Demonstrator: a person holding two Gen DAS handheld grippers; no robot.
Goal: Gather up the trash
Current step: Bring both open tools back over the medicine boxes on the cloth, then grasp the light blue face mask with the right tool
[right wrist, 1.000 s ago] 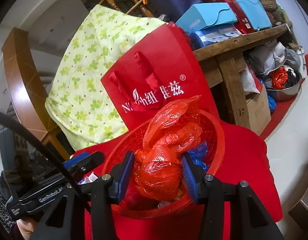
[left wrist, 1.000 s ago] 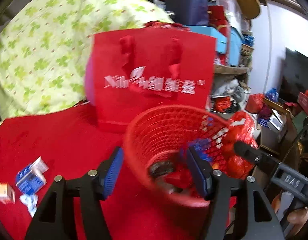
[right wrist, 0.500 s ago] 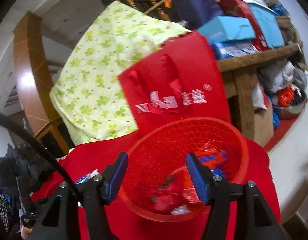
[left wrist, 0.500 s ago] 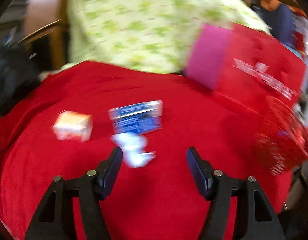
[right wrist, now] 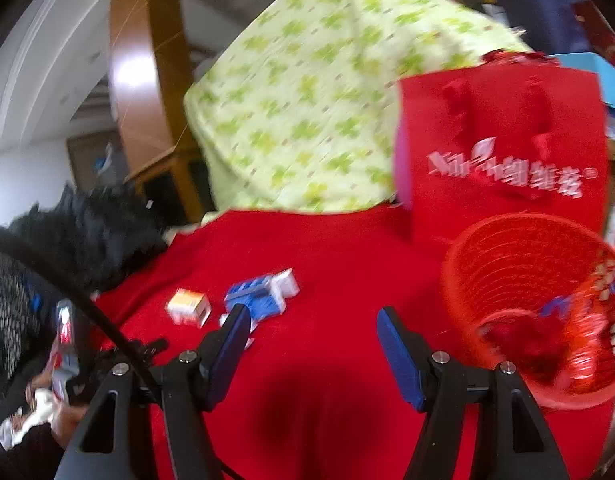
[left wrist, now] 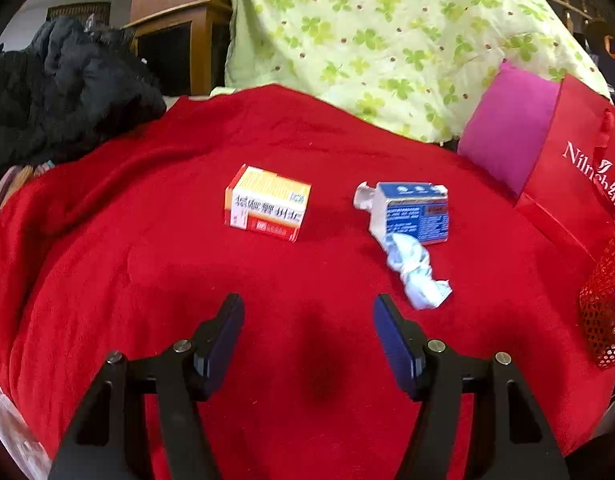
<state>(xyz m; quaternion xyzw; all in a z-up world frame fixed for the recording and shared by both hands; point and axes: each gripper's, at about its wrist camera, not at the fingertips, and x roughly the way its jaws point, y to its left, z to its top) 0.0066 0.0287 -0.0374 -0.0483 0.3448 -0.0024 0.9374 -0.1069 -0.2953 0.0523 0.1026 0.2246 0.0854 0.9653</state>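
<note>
Two small cardboard boxes and one crumpled paper wad lie on the red fleece cloth (left wrist: pixel 147 240), a soft, napped cover with shallow folds. Going left to right in the left wrist view: a heap of black, puffy clothing (left wrist: pixel 55 88) sits at the cloth's far left edge; next comes the orange and white box (left wrist: pixel 267 202), a crisp rectangular carton with printed sides; well apart from it to the right is the blue and white box (left wrist: pixel 413 210), its left end flap torn open and ragged. The crumpled paper (left wrist: pixel 413 270), pale and twisted, touches the front of that blue box. Further right stands one red paper gift bag (left wrist: pixel 583 184), flat-sided with a pink side panel and white lettering, and at the right edge a slice of the one red plastic mesh basket (left wrist: pixel 603 312) shows.

Behind everything hangs a light green fabric (left wrist: pixel 387 32) printed with clover leaves.

The left gripper (left wrist: pixel 307 330) hovers over bare cloth short of the boxes, its blue-padded fingers apart with nothing between them. The right gripper (right wrist: pixel 313 342) has jaws opening, also empty; in its view the round basket (right wrist: pixel 507 248) sits to its right, holding red plastic scraps, and the picture is blurred.
</note>
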